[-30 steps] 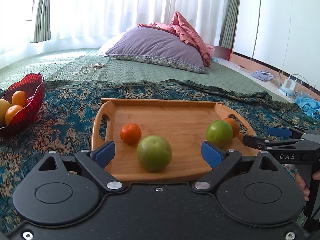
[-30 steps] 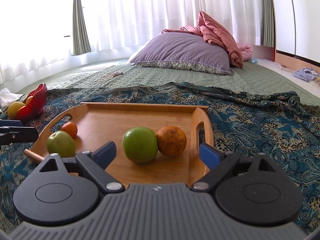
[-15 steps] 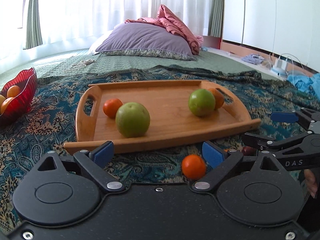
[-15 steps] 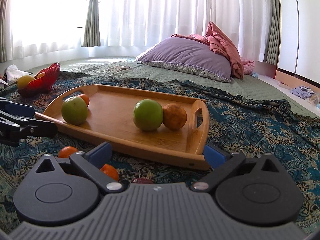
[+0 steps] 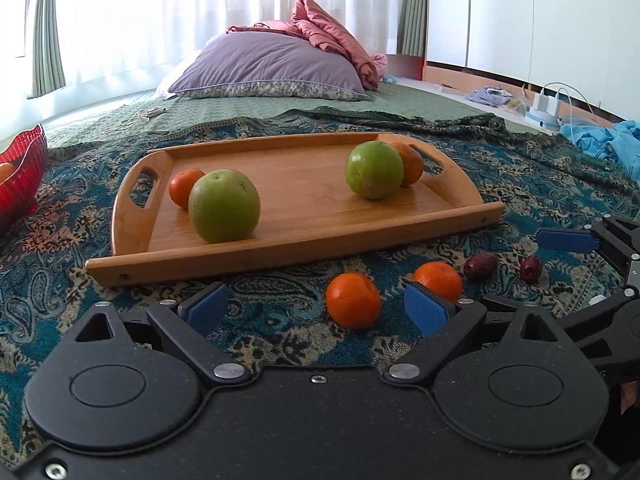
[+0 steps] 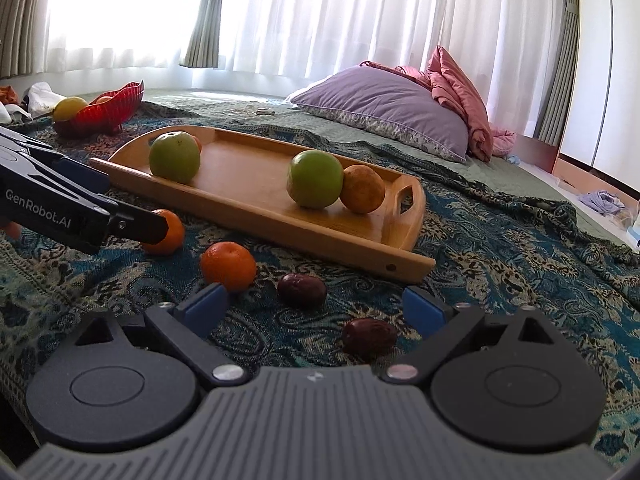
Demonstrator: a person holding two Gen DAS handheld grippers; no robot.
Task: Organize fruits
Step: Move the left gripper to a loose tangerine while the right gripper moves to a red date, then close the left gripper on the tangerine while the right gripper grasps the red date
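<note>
A wooden tray (image 5: 280,254) lies on the patterned cloth. It holds two green apples (image 5: 224,204) (image 5: 374,176), a small orange (image 5: 182,186) and another orange (image 5: 414,162). In front of the tray, two loose oranges (image 5: 353,300) (image 5: 442,276) and two dark dates (image 6: 302,290) (image 6: 370,338) rest on the cloth. My left gripper (image 5: 316,308) is open and low, with the nearer loose orange in line between its fingers, untouched. My right gripper (image 6: 314,306) is wide, its jaws closing. The nearer date lies between its fingers and no pad presses on it.
A red bowl (image 6: 108,110) with yellow and orange fruit stands at the cloth's far left. Behind the tray, a purple pillow (image 5: 268,66) and a pink blanket (image 5: 340,40) lie on the green bedspread. Blue clothes (image 5: 608,140) and a charger sit at the right.
Both grippers have drawn back from the tray and sunk toward the cloth. The loose oranges and dates in front of the tray have come into view. Nothing was gripped.
</note>
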